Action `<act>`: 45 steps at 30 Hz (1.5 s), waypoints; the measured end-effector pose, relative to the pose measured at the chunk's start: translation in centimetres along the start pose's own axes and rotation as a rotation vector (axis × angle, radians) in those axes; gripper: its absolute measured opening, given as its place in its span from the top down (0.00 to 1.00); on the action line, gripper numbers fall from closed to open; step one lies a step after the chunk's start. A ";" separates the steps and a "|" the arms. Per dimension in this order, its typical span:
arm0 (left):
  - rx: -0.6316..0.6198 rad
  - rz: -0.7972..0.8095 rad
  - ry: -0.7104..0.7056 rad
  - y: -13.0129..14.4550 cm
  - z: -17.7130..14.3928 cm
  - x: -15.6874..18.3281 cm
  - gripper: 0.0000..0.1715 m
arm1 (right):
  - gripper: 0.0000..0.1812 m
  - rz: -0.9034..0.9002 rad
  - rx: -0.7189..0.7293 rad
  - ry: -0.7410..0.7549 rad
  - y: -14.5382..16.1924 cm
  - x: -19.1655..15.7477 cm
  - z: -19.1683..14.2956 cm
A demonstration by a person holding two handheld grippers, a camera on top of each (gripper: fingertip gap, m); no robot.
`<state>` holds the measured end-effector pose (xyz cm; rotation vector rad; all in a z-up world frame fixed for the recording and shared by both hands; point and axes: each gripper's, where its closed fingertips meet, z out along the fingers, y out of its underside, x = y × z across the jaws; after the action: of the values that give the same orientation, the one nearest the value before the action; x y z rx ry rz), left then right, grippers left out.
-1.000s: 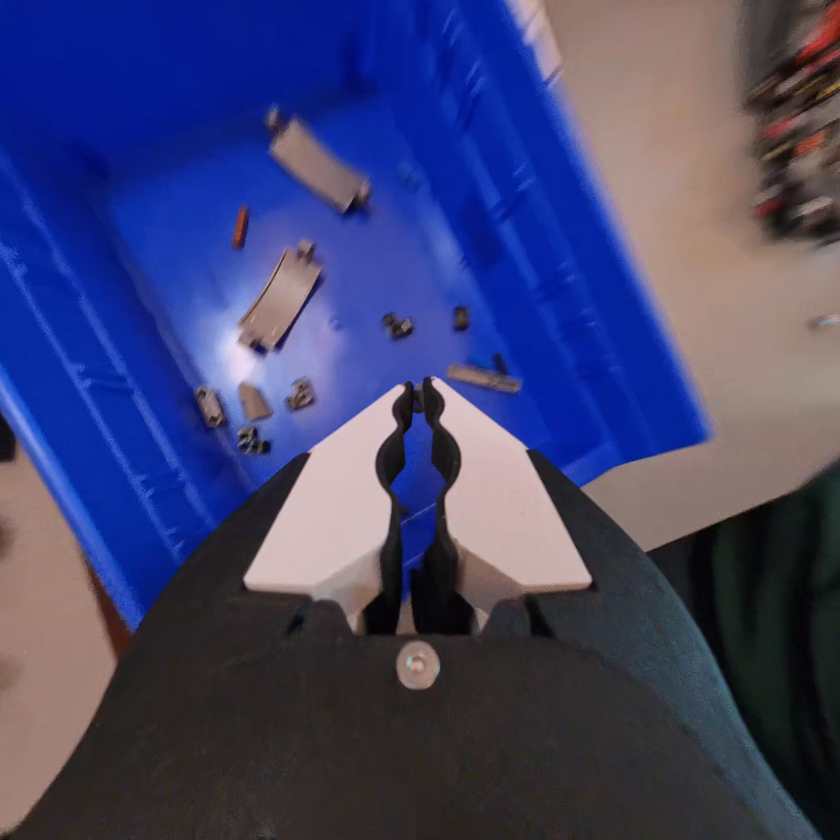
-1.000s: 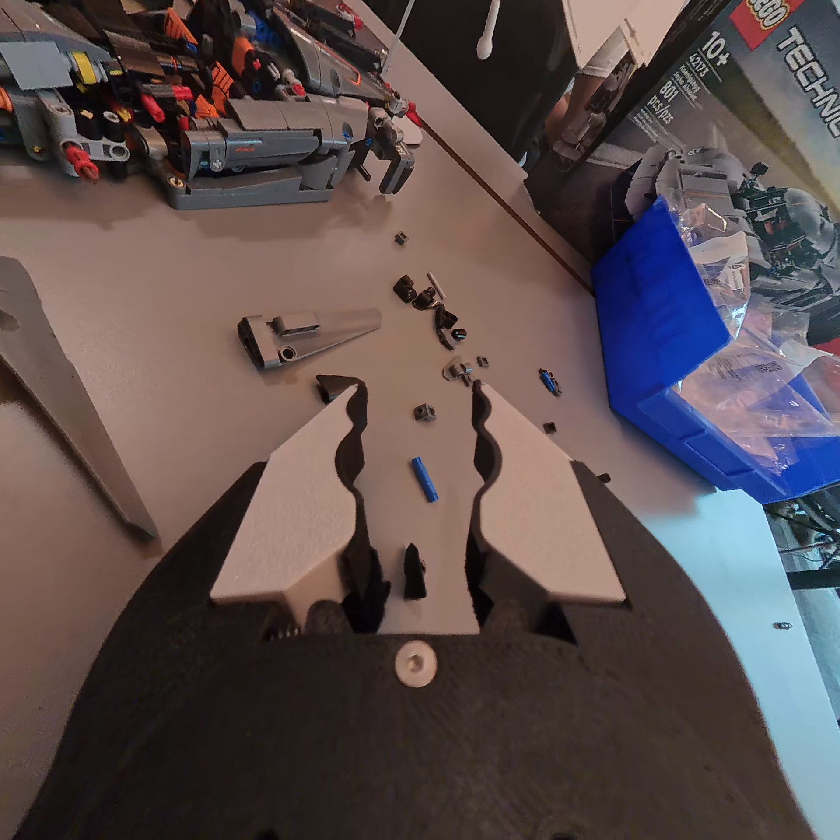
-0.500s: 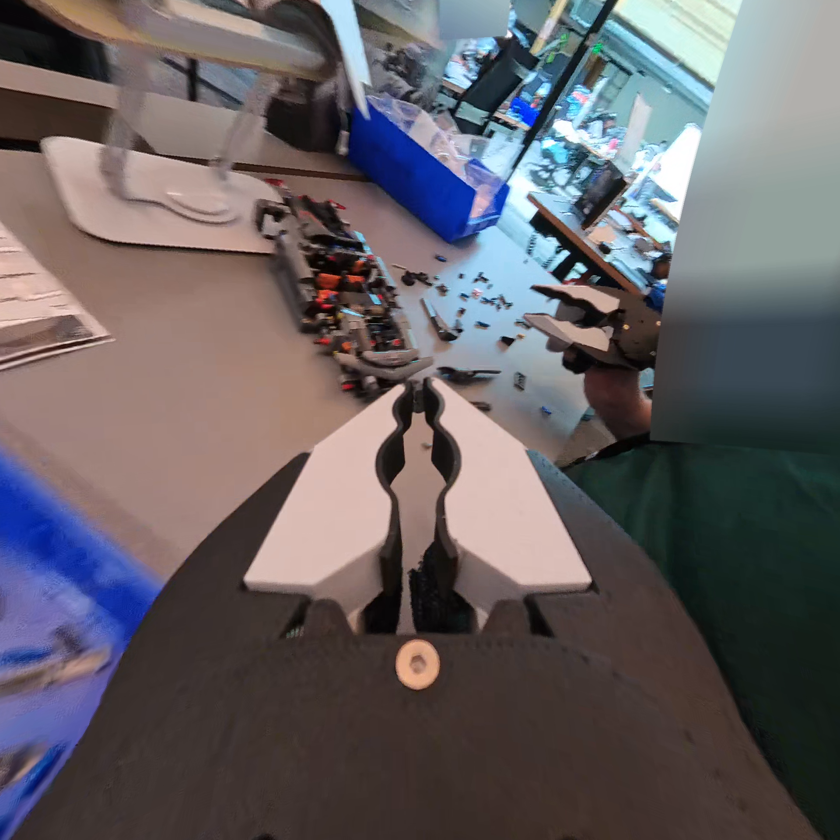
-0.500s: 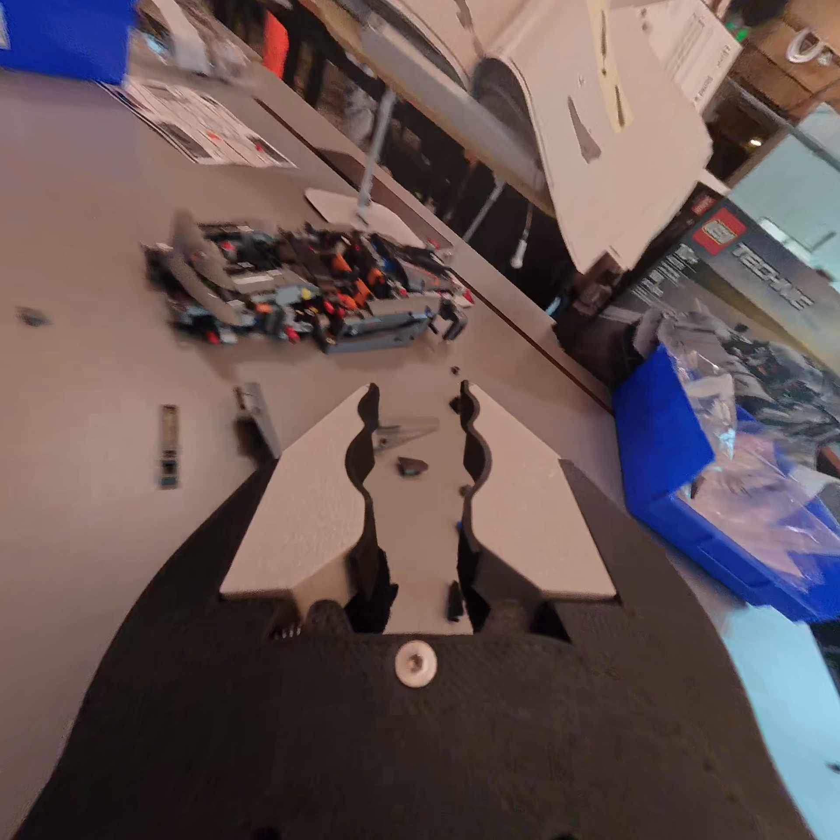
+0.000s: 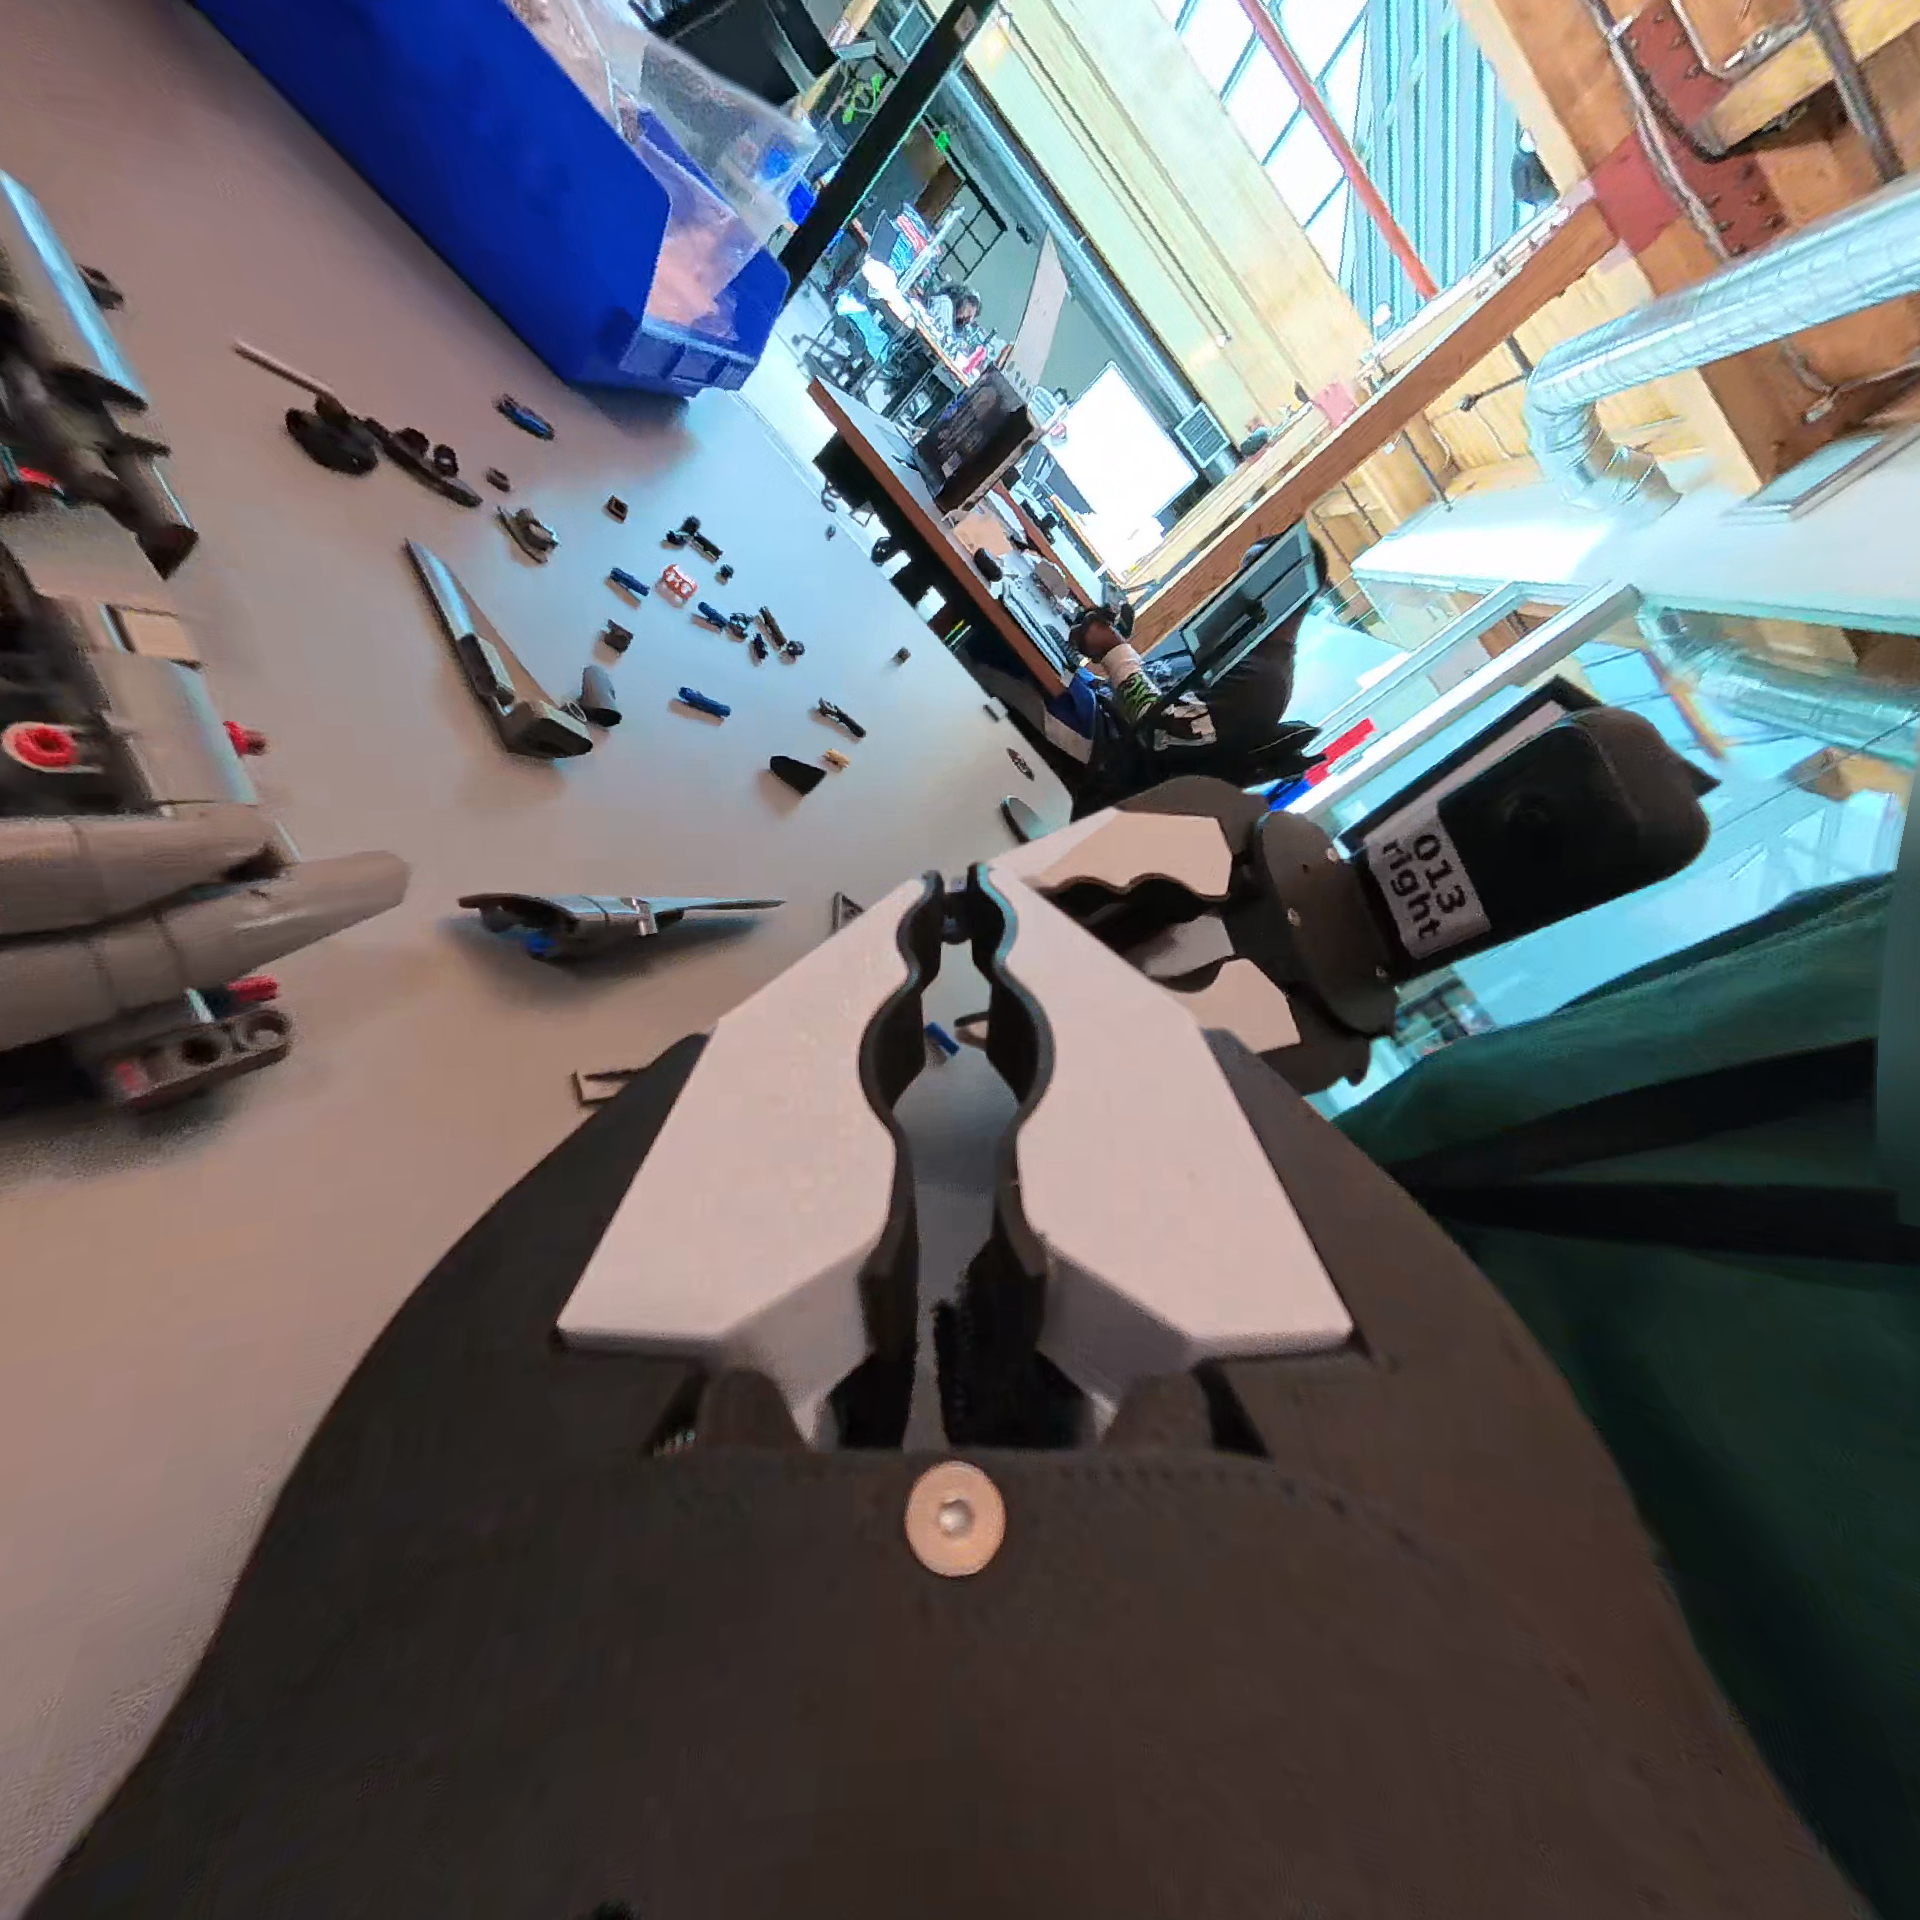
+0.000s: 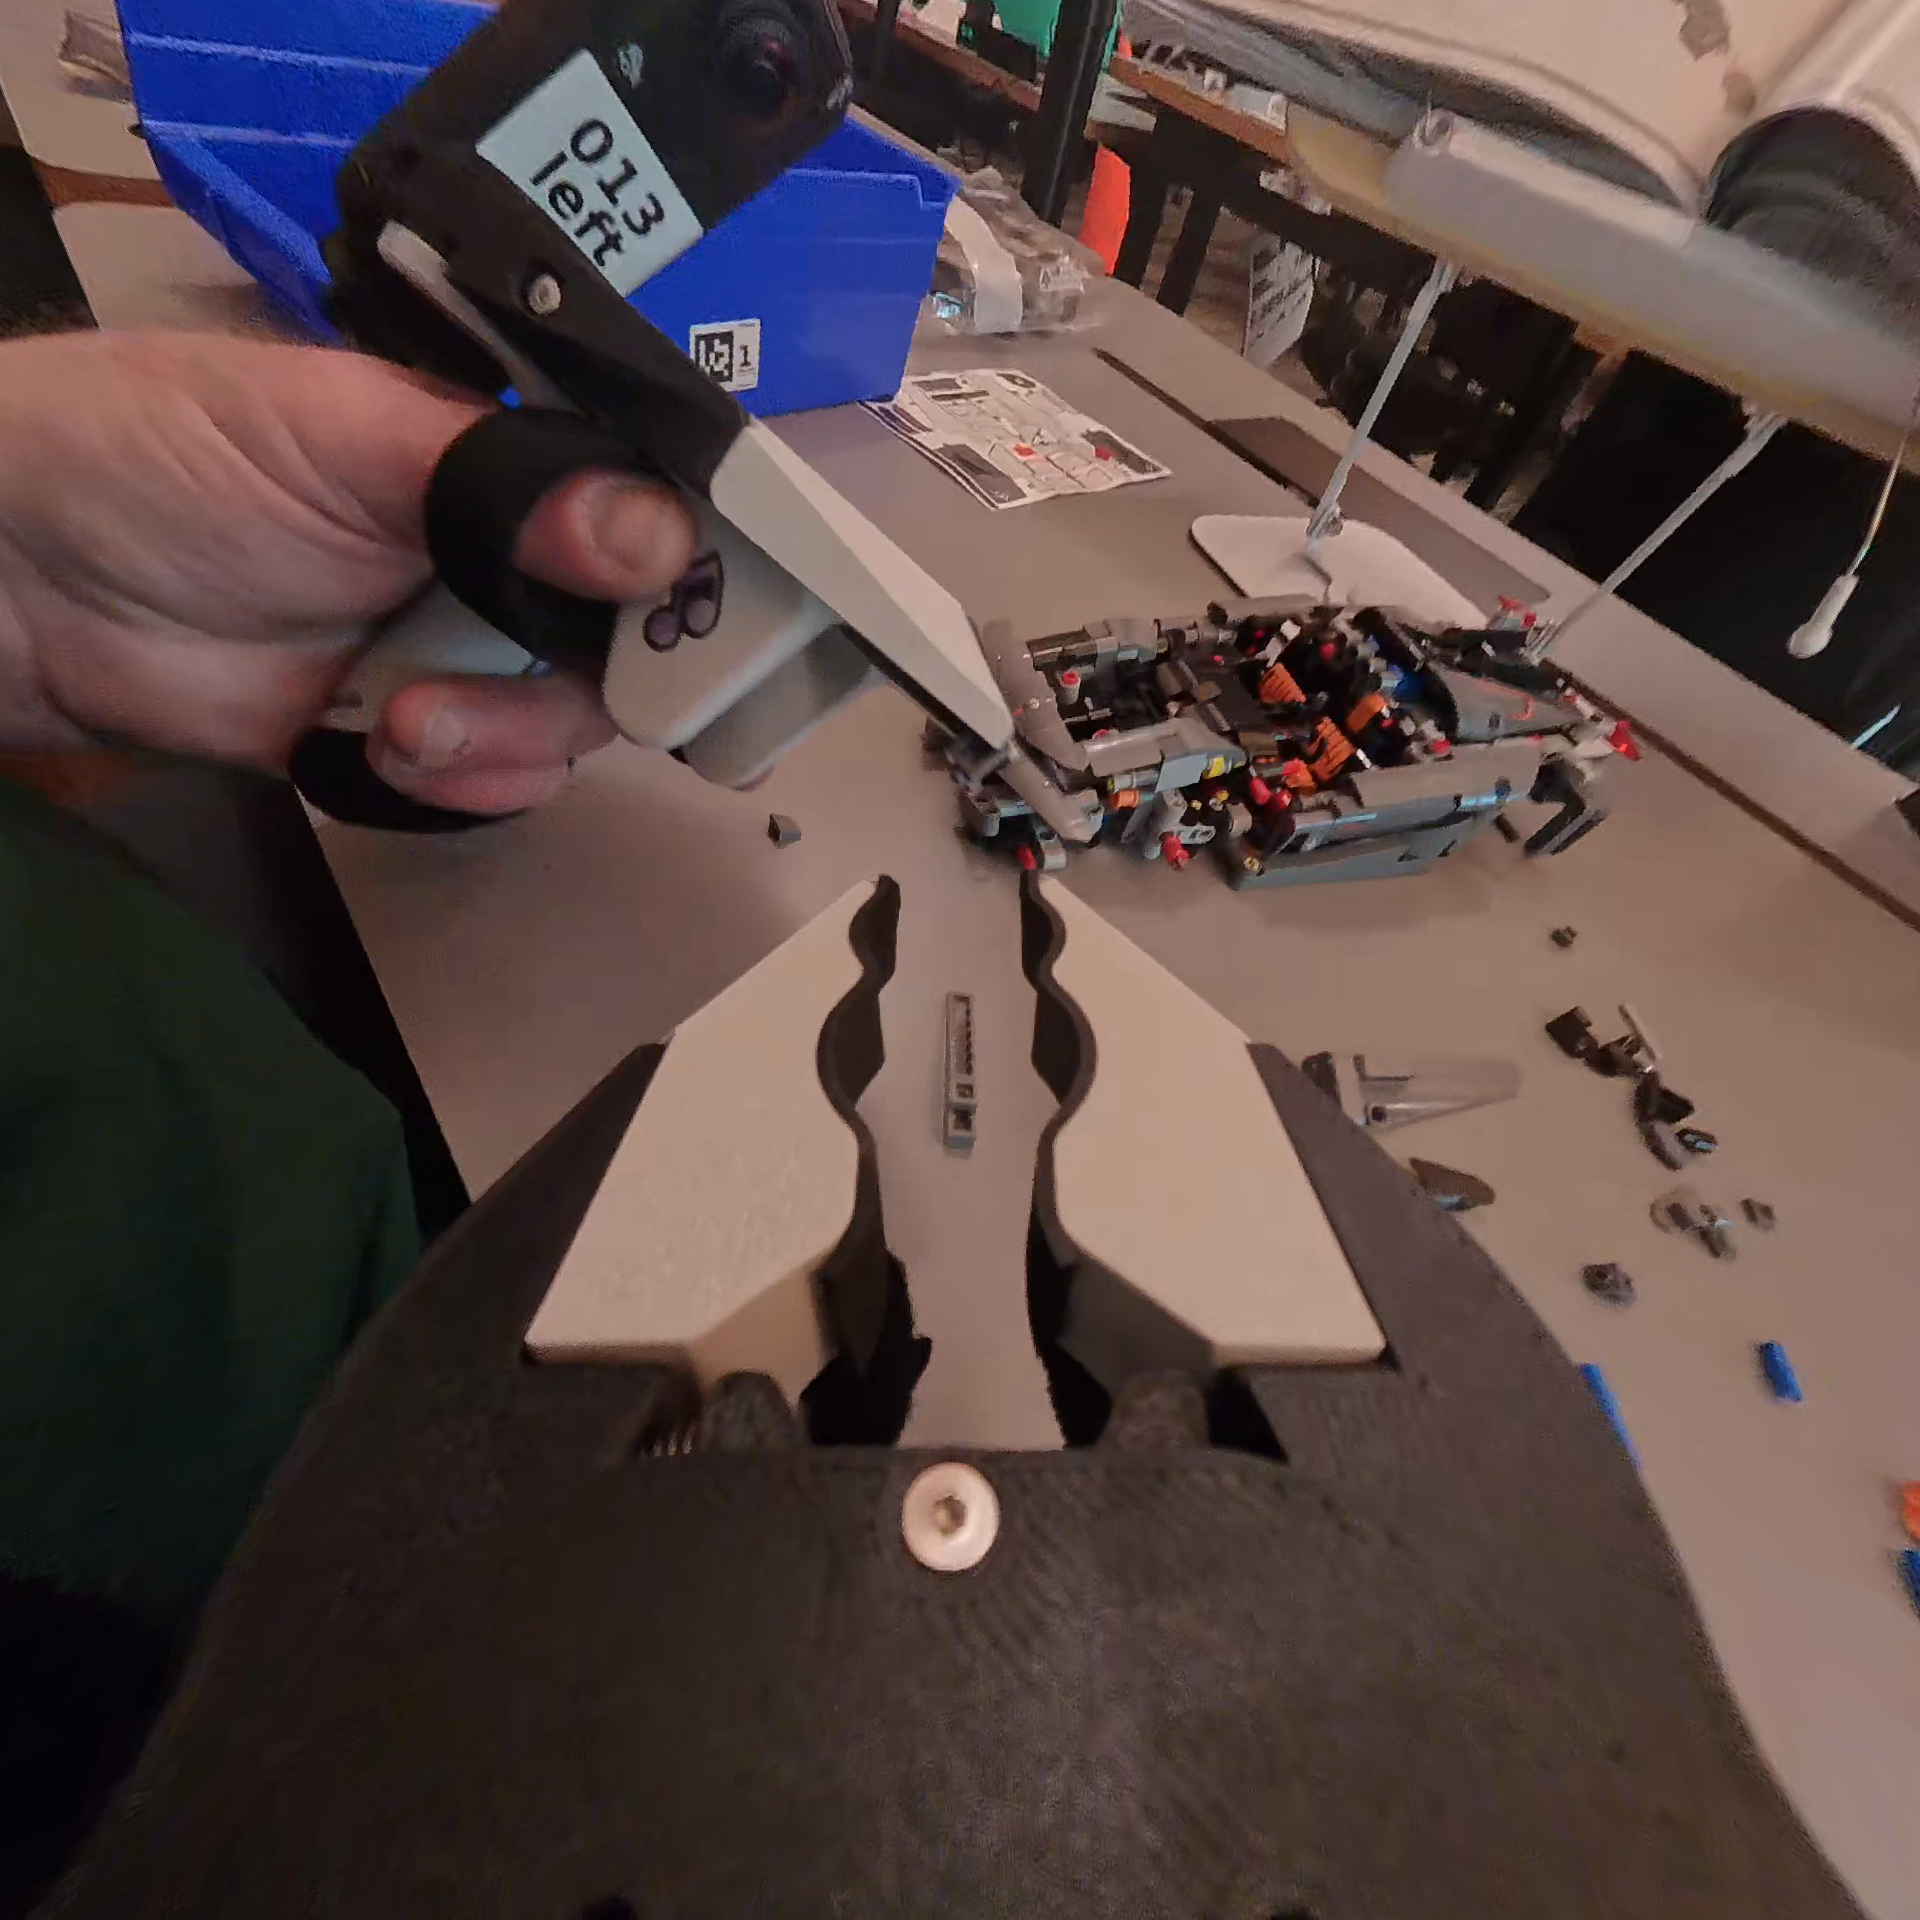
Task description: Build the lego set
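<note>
The grey table (image 6: 1299, 966) carries everything, and the half-built lego model (image 6: 1288, 738) serves as the landmark; it stands upright near the table's middle, grey-shelled with orange, red and black parts showing inside; behind it, toward the far left corner, sits a blue bin (image 6: 831, 281), with a printed instruction sheet (image 6: 1023, 436) lying flat between bin and model; a second blue bin (image 5: 499, 177) with clear bags in it stands well beyond the model in the left wrist view; behind the model to the right is the white base of a lamp stand (image 6: 1351, 561).

The left gripper (image 6: 982, 743), held in a hand (image 6: 239, 561), comes in from the left of the model with its tips right at the model's near corner; in its own view its tips (image 5: 958, 896) are drawn almost together with only a sliver between them, and a tiny dark bit seems pinched there, though it is too small to say what; the right gripper (image 6: 956, 894) hangs in front of the model, jaws spread well apart and holding nothing.

A slim grey beam (image 6: 958, 1070) lies on the table in front of the model, seen between the right fingers; a grey wedge panel (image 6: 1423, 1091) lies right of the beam; small black, grey and blue loose pieces (image 6: 1662, 1122) are scattered farther right of the model.
</note>
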<state>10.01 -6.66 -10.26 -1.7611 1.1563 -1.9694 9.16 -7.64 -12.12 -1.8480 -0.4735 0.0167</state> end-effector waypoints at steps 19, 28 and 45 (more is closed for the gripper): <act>0.030 -0.152 0.043 1.0 3.3 -0.5 0.99 | 0.95 0.146 -0.009 0.101 1.1 2.4 -0.2; 0.016 -0.170 0.054 1.4 3.2 -0.7 0.98 | 0.98 0.141 -0.048 0.062 1.7 2.2 -0.2; 0.018 -0.182 0.046 1.7 3.4 -0.5 0.99 | 0.97 0.055 -0.060 0.128 1.7 2.2 -0.8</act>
<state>12.69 -8.75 -11.97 -1.8807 1.0203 -2.1264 11.93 -8.04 -12.91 -1.9068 -0.3374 -0.0793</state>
